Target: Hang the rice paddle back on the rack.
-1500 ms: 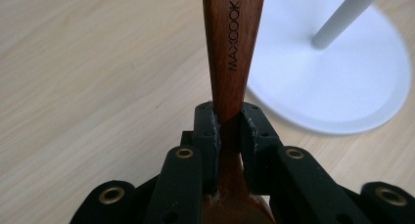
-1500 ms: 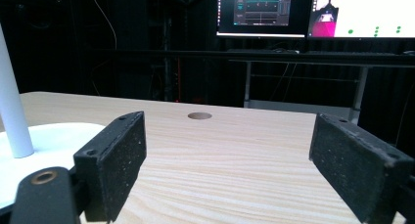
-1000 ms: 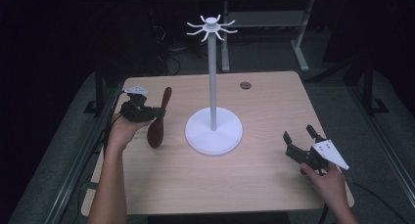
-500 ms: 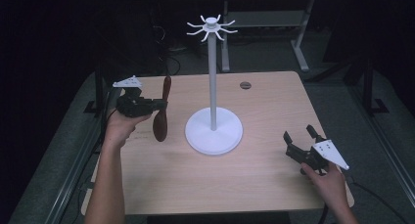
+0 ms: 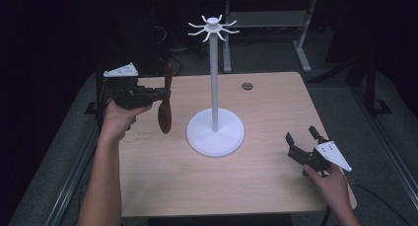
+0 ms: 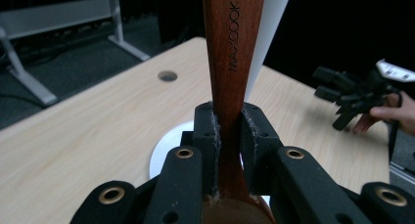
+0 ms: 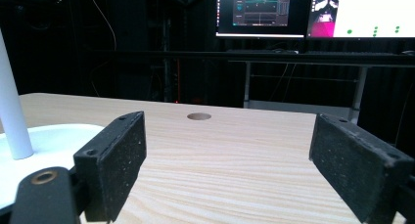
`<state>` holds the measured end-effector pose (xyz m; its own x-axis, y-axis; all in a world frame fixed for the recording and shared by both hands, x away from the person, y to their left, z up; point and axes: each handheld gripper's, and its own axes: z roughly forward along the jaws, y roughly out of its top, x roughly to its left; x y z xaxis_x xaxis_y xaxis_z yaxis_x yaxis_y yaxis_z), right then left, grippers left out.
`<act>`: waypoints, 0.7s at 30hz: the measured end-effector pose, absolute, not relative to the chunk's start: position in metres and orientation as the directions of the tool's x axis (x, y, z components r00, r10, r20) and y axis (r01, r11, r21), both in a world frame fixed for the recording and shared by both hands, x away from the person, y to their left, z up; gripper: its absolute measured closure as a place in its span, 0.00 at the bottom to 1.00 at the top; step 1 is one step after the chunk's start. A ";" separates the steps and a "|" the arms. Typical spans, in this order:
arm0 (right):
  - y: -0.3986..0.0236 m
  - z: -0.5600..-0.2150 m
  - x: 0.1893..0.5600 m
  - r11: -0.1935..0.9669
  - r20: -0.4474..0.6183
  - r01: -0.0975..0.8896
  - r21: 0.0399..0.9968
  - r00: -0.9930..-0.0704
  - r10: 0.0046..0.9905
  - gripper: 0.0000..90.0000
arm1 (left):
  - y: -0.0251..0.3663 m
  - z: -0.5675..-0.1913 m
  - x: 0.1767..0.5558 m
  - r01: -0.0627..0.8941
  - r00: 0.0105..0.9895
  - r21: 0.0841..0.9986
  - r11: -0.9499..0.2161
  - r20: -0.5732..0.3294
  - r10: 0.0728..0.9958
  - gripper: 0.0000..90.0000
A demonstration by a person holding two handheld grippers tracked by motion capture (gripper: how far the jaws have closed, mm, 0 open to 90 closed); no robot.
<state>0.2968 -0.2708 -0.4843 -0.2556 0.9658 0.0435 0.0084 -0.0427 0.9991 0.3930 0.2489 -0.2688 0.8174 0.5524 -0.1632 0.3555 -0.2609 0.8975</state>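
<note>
On the left, the left gripper (image 5: 165,94) holds a brown wooden spoon (image 5: 165,103). Its jaws are pinched tight on the thin neck of the spoon, just above the bowl. You can see this close up in the left gripper view, where the handle (image 6: 234,53) goes straight up from between the two black jaws.

The spoon is up in the air, off the table (image 5: 148,186). It stands almost straight up and down. The bowl hangs at the bottom and the handle tip points up.

Just to the right of the spoon is the white stand (image 5: 214,88). It has a round flat foot, a tall pole, and little hooks (image 5: 213,27) spread out at the top. The spoon is near the pole but not touching it. The hooks are higher than the top of the spoon, and off to its right.

So I think the spoon has to go up and to the right to reach a hook. The left hand is the near one for that job. I cannot see if the handle tip has a hole for hanging.

Far on the right, the right gripper (image 5: 300,139) rests low by the table edge, well away from the stand. Its jaws are wide apart with nothing in them.
</note>
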 end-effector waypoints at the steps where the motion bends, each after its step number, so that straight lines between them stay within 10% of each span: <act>1: -0.271 -0.484 0.297 -0.041 0.042 0.008 0.999 -0.256 0.966 0.15 | 0.248 -0.266 0.393 0.351 0.821 0.900 -0.259 -0.163 0.547 0.88; 21: -0.271 -0.484 0.297 -0.042 0.042 0.005 0.999 -0.256 0.966 0.15 | 0.227 -0.214 0.392 0.247 0.870 0.935 -0.255 -0.099 0.482 0.88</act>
